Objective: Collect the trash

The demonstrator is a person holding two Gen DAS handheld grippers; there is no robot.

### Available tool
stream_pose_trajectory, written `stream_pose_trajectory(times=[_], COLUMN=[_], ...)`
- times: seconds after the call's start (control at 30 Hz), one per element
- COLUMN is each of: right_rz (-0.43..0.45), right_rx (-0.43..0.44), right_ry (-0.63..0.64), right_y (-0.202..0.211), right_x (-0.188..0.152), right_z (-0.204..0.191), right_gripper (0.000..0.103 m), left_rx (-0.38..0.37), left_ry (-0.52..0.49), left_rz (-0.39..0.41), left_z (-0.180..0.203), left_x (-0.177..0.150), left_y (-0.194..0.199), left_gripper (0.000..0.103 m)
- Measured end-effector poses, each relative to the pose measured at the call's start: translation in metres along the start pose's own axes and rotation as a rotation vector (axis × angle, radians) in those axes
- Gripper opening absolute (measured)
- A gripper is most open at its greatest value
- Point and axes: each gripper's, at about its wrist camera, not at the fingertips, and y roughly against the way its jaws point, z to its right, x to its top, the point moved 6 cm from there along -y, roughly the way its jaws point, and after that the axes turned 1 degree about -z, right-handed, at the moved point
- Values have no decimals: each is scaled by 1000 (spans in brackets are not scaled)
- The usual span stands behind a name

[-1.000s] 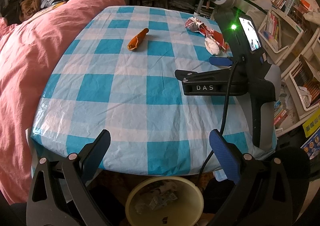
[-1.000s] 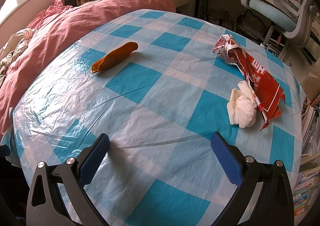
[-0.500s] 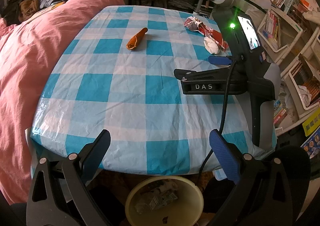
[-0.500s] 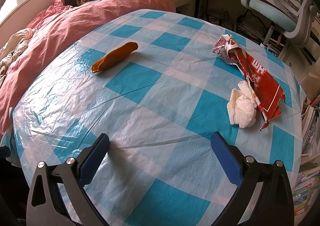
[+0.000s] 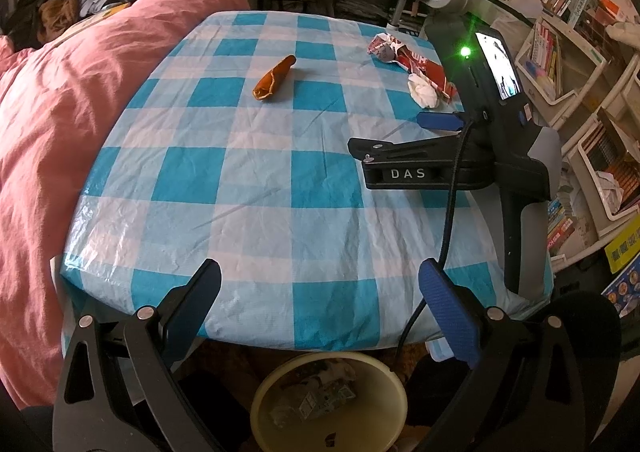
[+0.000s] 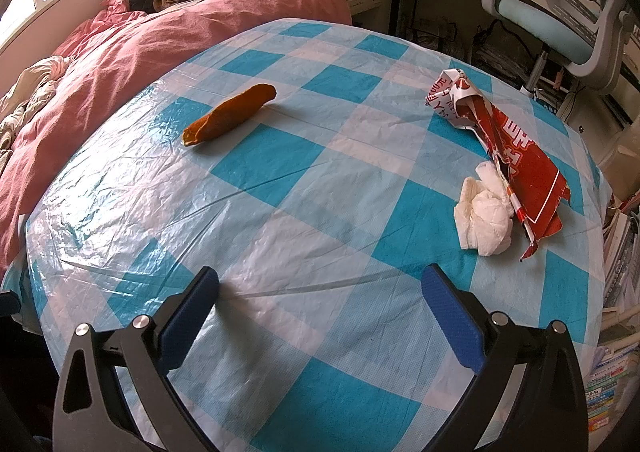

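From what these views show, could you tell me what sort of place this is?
Most likely a lived-in bedroom that doubles as a study: a bed with a pink duvet beside the checked table, an office chair, and crowded bookshelves.

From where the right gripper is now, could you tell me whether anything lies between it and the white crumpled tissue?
Nothing visible does. The right gripper is open over bare checked tablecloth, and the white crumpled tissue lies ahead to its right. The red wrapper touches the tissue's far side, not the approach side.
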Motion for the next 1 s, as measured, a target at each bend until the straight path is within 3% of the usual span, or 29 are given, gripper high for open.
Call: stream_pose_trajectory(times=[0.7,1.0], right_rz=[0,0], right_rx=[0,0], right_ry=[0,0], right_y=[0,0], right_x=[0,0], right_z=[0,0], right_gripper=[97,97], left_rx=[1,-42], left_ry=[-25,13], left_rz=[-11,-14], left_z=[5,-2], left_x=[-4,-1], left_y=[-1,3], left_gripper=[96,96])
